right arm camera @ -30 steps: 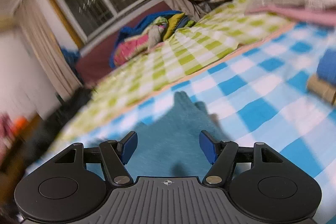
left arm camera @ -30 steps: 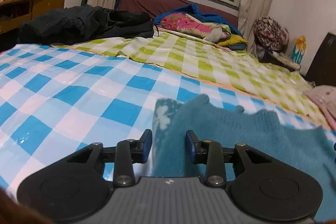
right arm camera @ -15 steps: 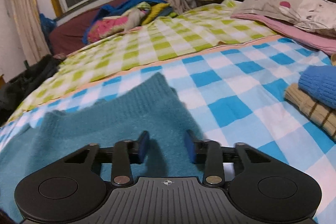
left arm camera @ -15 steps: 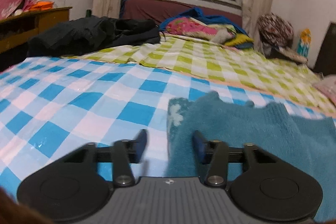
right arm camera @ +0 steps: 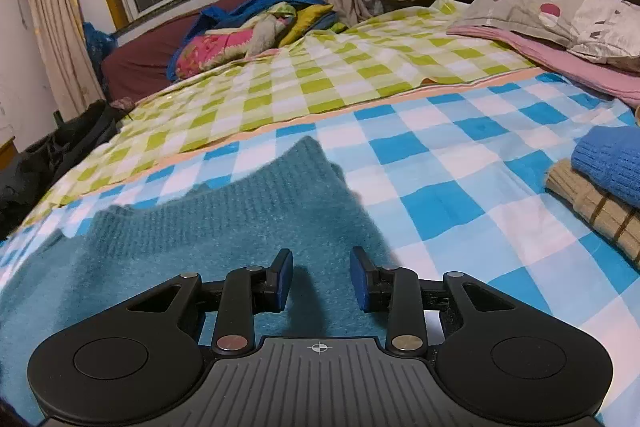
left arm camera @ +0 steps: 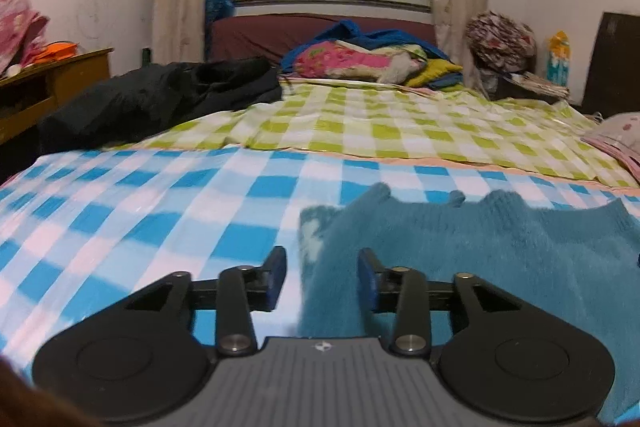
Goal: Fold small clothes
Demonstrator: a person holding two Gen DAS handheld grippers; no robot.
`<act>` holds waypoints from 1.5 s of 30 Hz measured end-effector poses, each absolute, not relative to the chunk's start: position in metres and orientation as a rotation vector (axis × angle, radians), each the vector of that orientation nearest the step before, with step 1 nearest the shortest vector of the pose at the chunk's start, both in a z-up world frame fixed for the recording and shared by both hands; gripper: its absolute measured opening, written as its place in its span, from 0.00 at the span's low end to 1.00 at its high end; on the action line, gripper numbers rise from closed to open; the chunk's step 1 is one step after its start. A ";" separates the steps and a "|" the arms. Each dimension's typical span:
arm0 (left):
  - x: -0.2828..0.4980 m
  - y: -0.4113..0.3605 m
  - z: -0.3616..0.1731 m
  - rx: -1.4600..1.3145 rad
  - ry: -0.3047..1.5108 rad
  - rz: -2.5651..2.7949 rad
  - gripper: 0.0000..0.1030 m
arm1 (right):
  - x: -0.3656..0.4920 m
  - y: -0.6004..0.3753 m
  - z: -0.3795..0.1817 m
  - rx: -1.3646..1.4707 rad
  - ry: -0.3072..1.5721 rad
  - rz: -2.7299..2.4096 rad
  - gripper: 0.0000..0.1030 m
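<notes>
Down low over the bed, both claws tilt forward and downward above the teal sweater (left arm camera: 500, 259). The left claw (left arm camera: 322, 277) has its jaws partly spread, just having been opening, with the sweater's left edge rising between them; neither pad presses the knit. The right claw (right arm camera: 320, 277) is likewise partly spread, its jaws just having opened a little, hanging over the sweater's right half with nothing pinched. The sweater lies flat on the blue checked sheet (left arm camera: 140, 219), its collar toward 12 o'clock. Bare blue sheet stretches out at 9 o'clock of the left claw. At 3 o'clock of the right claw sits a stack of folded clothes (right arm camera: 600, 187), well apart from the sweater. Toward 12 o'clock the green checked sheet (right arm camera: 320, 75) lies open.
</notes>
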State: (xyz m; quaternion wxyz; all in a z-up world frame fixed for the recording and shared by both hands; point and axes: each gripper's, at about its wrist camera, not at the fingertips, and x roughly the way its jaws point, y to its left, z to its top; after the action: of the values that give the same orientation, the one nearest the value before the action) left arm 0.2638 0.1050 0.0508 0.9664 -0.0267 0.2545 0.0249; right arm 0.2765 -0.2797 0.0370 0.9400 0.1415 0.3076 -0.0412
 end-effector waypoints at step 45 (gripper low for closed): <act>0.237 0.090 0.060 0.043 0.476 0.119 0.24 | 0.229 -0.310 0.055 0.451 0.549 0.007 0.40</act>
State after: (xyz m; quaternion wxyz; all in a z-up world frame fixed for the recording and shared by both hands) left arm 0.2365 0.0895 0.0602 0.9699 0.0213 0.2354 0.0591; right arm 0.2290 -0.3098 0.0550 0.9375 0.2206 0.2690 0.0032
